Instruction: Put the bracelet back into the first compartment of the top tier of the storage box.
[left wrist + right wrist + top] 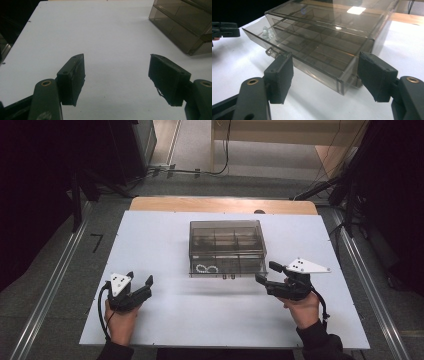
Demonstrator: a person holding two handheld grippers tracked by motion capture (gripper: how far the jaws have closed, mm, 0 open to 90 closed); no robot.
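Smoky plastic box [226,247] between both open hand-held grippers, low over table [150,235].

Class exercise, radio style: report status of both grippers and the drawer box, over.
Left gripper open, holding nothing. Right gripper open beside the drawer box. Drawer partly out, white beads inside. Nothing in the way.
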